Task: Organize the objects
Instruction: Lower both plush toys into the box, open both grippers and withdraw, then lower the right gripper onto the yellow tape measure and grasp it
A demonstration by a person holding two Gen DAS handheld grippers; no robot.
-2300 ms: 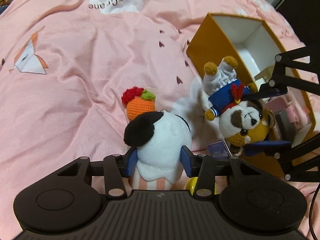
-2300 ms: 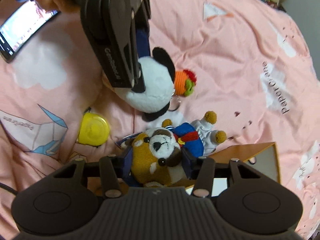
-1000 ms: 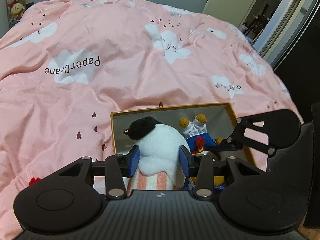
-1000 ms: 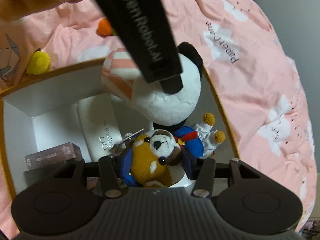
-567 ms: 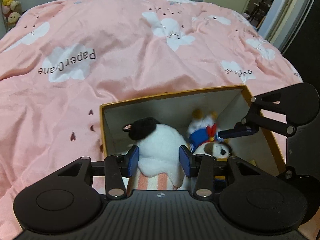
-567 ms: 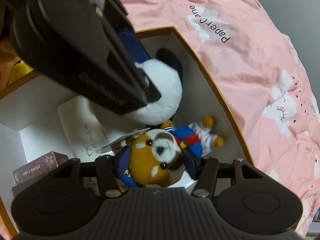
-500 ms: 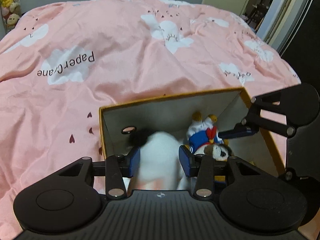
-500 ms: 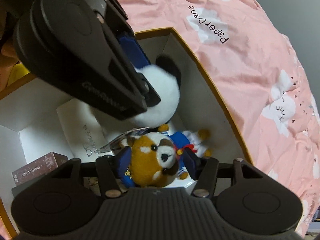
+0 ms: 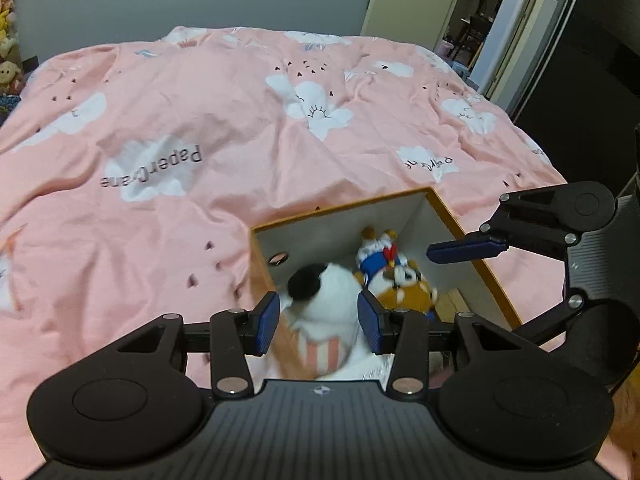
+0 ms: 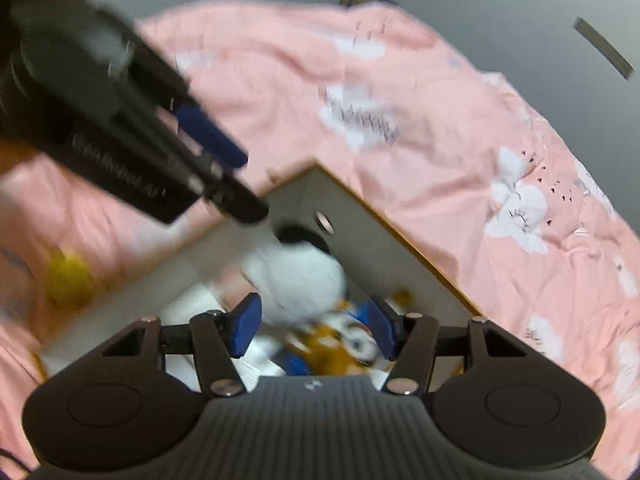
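Two plush toys (image 9: 320, 300) crowd the box's (image 9: 472, 248) far corner — its near side seemingly freer.

Your left gripper (image 9: 318, 322) is matte black with a ribbed top and round side discs; its fingers (image 9: 267, 323) wear blue pads; silver screws dot the linkages; your right gripper (image 10: 312, 330) matches.

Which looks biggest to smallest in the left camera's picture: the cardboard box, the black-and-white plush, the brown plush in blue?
1. cardboard box, clearly largest; it holds both toys.
2. black-and-white plush.
3. brown plush in blue.
The black-and-white plush lies nearer the camera and is blurred, so its lead over the brown one is unsure.
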